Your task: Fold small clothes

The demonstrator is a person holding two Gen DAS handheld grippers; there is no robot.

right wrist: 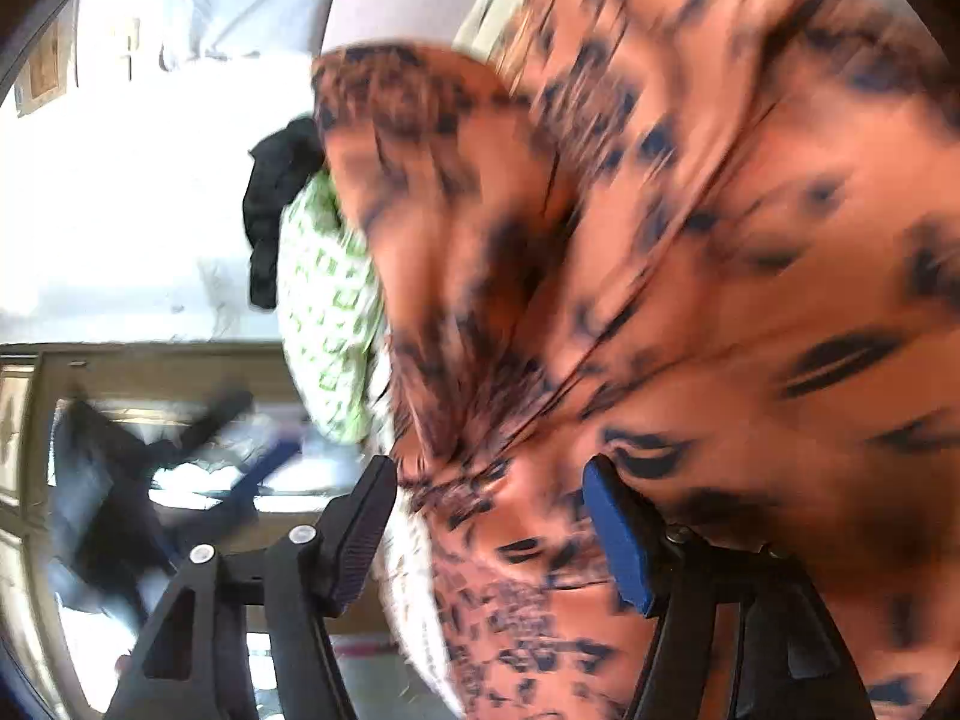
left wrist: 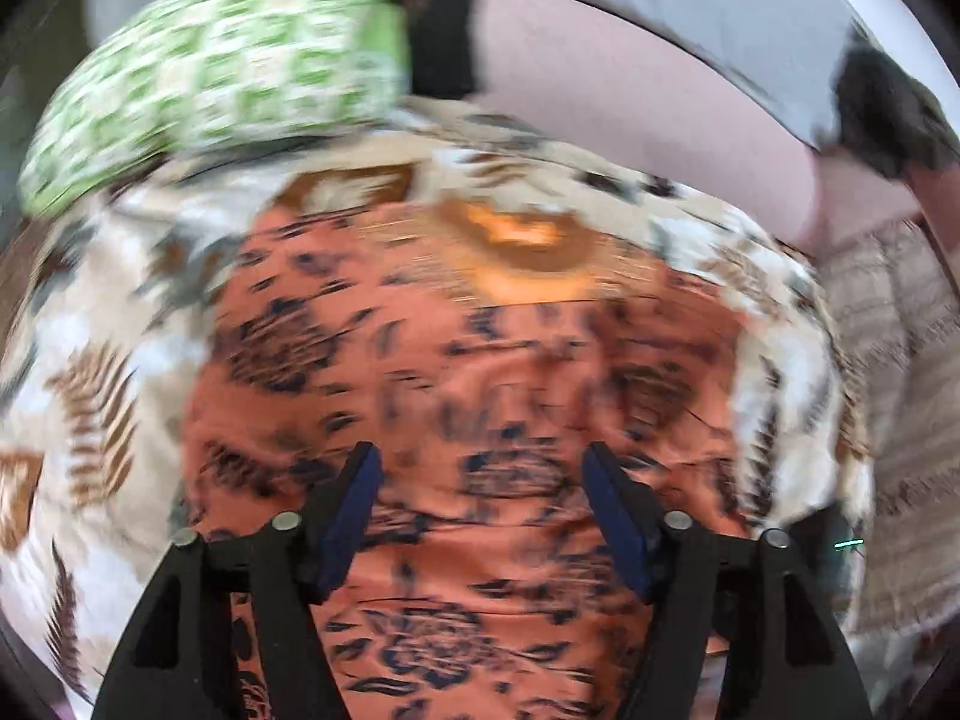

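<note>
An orange garment with dark blue floral print (left wrist: 480, 396) lies spread on a cream leaf-patterned cover (left wrist: 102, 396). My left gripper (left wrist: 480, 462) is open just above it, fingers apart, nothing between them. In the right wrist view the same orange garment (right wrist: 690, 240) fills the right side, bunched in folds. My right gripper (right wrist: 489, 480) is open, with the cloth's lower edge lying between its fingers; the frame is blurred. The other gripper (right wrist: 198, 480) shows blurred at lower left.
A green-and-white checked cloth (left wrist: 228, 78) lies at the far left of the cover, also in the right wrist view (right wrist: 327, 312). A black cloth (left wrist: 438, 42) lies behind it. A pink sheet (left wrist: 630, 96) and a woven mat (left wrist: 888, 372) are to the right.
</note>
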